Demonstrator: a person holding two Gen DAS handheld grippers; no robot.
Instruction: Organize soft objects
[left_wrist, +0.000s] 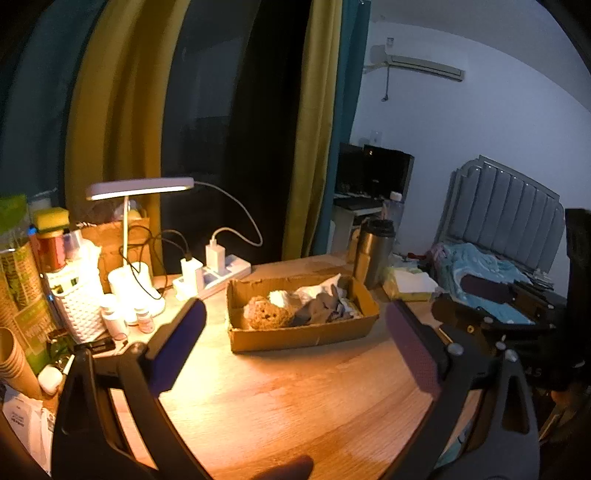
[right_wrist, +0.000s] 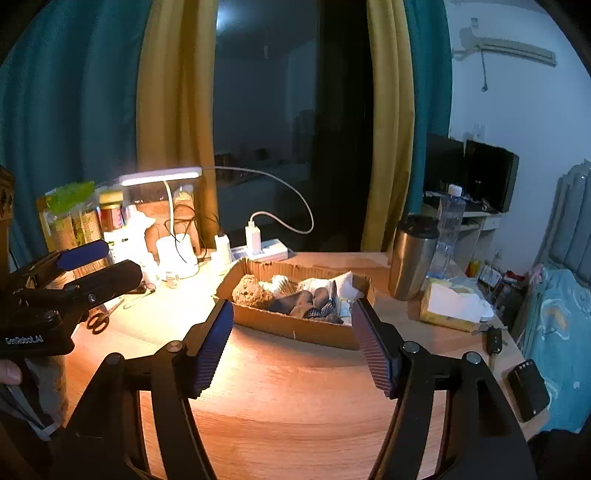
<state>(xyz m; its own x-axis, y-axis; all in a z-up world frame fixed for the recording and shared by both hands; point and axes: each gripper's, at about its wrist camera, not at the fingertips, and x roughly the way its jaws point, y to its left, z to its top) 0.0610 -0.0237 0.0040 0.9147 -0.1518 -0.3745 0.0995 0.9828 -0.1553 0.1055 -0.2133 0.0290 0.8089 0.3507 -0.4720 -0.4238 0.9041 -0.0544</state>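
- With the soft items (brown plush bear (left_wrist: 266, 314), grey cloth (left_wrist: 318, 308), white pieces) all lying in the cardboard box (left_wrist: 303, 338), step looks like pull-back/check; table in front of box is bare.
- Left gripper (left_wrist: 295, 332): jaws wide apart, nothing betw. them. Right gripper (right_wrist: 291, 343): also apart, empty.
- Do well: keep both clear of box rim; nothing soft should overhang.
- Right view only: scissors (right_wrist: 98, 321) left of box, black device (right_wrist: 527, 389) to its right. Left view only: white basket (left_wrist: 79, 306) left of box.
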